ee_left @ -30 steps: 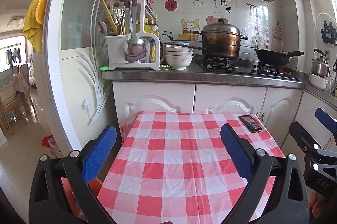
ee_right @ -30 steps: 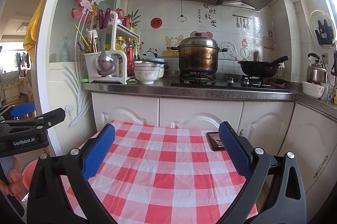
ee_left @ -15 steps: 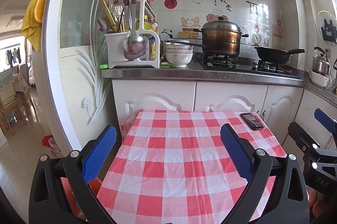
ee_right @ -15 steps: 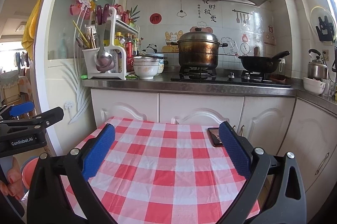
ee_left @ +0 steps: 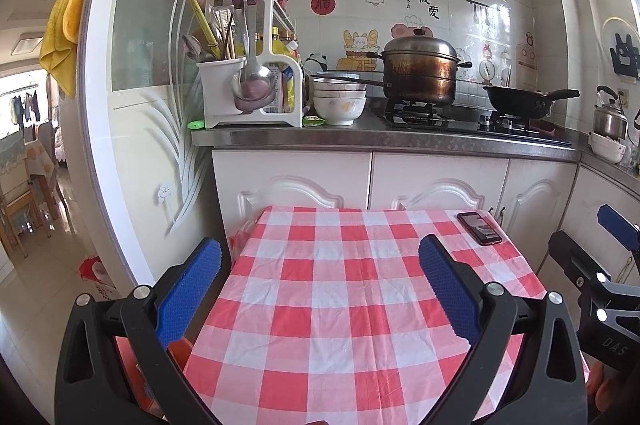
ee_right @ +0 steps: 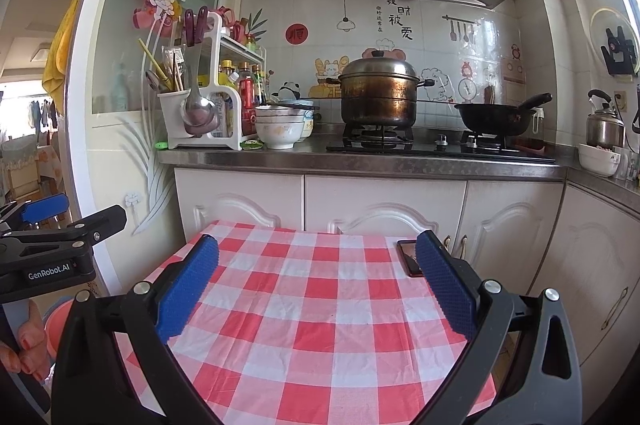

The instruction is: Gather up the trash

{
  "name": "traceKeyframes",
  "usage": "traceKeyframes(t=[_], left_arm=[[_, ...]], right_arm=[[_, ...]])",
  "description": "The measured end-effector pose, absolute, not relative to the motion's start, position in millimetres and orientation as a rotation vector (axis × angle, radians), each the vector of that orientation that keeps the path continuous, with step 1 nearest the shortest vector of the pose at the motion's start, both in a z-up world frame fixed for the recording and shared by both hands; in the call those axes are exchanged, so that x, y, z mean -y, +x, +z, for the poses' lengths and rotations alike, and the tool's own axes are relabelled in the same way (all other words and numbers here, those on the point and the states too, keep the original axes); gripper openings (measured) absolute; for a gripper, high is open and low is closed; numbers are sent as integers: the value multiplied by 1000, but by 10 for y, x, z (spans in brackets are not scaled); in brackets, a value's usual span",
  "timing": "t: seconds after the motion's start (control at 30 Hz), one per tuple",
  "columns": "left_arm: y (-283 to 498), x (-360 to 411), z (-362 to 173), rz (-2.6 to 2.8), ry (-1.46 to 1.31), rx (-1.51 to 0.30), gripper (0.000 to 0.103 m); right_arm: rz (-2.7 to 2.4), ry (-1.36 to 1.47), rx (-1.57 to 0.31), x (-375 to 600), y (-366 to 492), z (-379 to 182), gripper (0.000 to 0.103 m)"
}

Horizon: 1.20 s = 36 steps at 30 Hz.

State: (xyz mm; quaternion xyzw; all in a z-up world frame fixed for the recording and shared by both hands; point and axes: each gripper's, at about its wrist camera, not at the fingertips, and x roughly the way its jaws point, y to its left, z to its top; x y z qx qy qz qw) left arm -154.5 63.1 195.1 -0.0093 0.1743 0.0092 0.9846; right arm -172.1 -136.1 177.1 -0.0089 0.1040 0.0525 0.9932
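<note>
**Both grippers spread above checked table; no trash identified**

Left gripper [ee_left: 320, 275]: jaws wide apart, nothing between the blue pads [ee_left: 188, 291]. It hangs over the near edge of the table [ee_left: 320, 305], which carries a red-and-white checked cloth. Its left pad sits past the table's left edge, the right pad over the cloth.

Right gripper [ee_right: 318, 277]: jaws also wide apart, empty. Both pads sit over the cloth. The right pad partly covers a phone [ee_right: 408, 257] in the right wrist view.

Phone: dark, lies flat on the far right corner of the table, screen up. In the left wrist view it shows whole, well clear of the left gripper.

Table top: apart from the phone, only cloth shows. Trash: cannot pick out any item on the table in either view. A small green wrapper [ee_left: 314, 121] lies on the counter [ee_left: 400, 139] just beside the stacked bowls [ee_left: 339, 103]; a green bit [ee_left: 197, 124] lies at the counter's left end by the utensil rack [ee_left: 250, 81]. Whether either counts as trash cannot be told.

Counter beyond the table: a lidded pot [ee_left: 418, 71] on the stove, a black wok [ee_left: 520, 101] to its right, a kettle [ee_left: 610, 117] at far right.

Cross-views: the right gripper shows at the right edge of the left wrist view; the left gripper shows at the left edge of the right wrist view, with a person's fingers [ee_right: 28, 341] below it.
</note>
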Motion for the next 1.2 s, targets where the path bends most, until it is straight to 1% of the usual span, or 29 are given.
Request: traceKeyframes(t=[0.47,0.8,0.9,0.97,1.2], left_arm=[[-1394,-574,1815,18,-1,-383,98],[-1188,-504,1595,-30,-13,-454,98],[-1060,-462,1419,-25,-7,-508,98],[-925,-432,1203,-17,-11,-579,98],[-473,-284,445,11,-17,-791,98]], right_arm=[[122,10,-241,1433,-1594,1637,99],[125,60,-316,1577,-1381,1411,99],[125,83,-362,1645,-1265,1295,99],[121,96,-399,1691,-1171,1194,99],[96,94,-627,1753,-666,625,99]])
